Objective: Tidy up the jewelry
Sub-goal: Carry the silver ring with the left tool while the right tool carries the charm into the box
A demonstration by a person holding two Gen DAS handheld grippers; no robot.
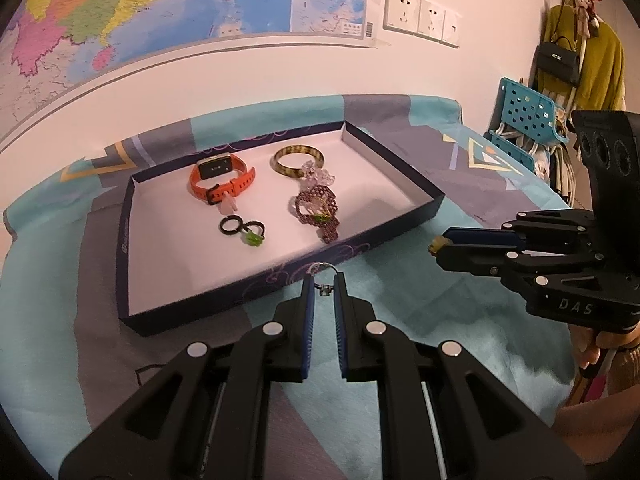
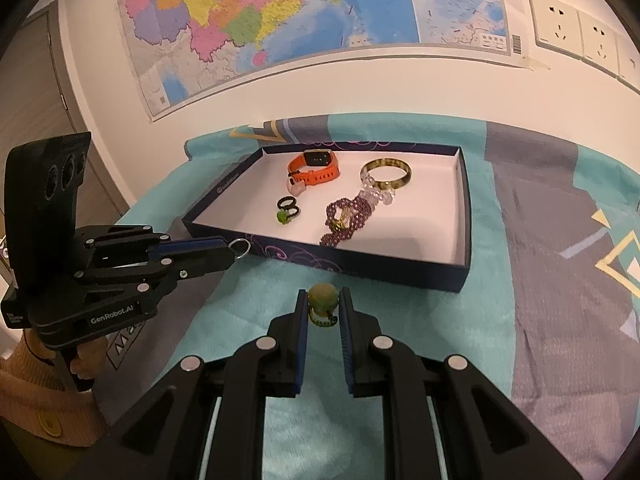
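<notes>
A dark shallow box (image 1: 132, 240) (image 2: 464, 216) lies on the cloth and holds an orange watch (image 1: 220, 180) (image 2: 316, 168), a tortoiseshell bangle (image 1: 298, 160) (image 2: 386, 174), a purple bead piece (image 1: 318, 210) (image 2: 348, 216), clear beads (image 1: 318, 174) and two black rings (image 1: 242, 228) (image 2: 289, 208), one with a green stone. My left gripper (image 1: 324, 280) (image 2: 234, 250) is shut on a silver ring (image 1: 324, 270) (image 2: 241, 247) at the box's near wall. My right gripper (image 2: 324, 300) (image 1: 438, 246) is shut on a yellowish bead ornament (image 2: 322, 298) (image 1: 435, 245), just short of the box.
A teal and grey patterned cloth (image 1: 400, 320) (image 2: 540, 280) covers the table. A map (image 1: 120, 12) and wall sockets (image 1: 420, 16) are behind. A blue perforated rack (image 1: 528, 116) and hanging clothes and a bag (image 1: 560, 60) stand at the right.
</notes>
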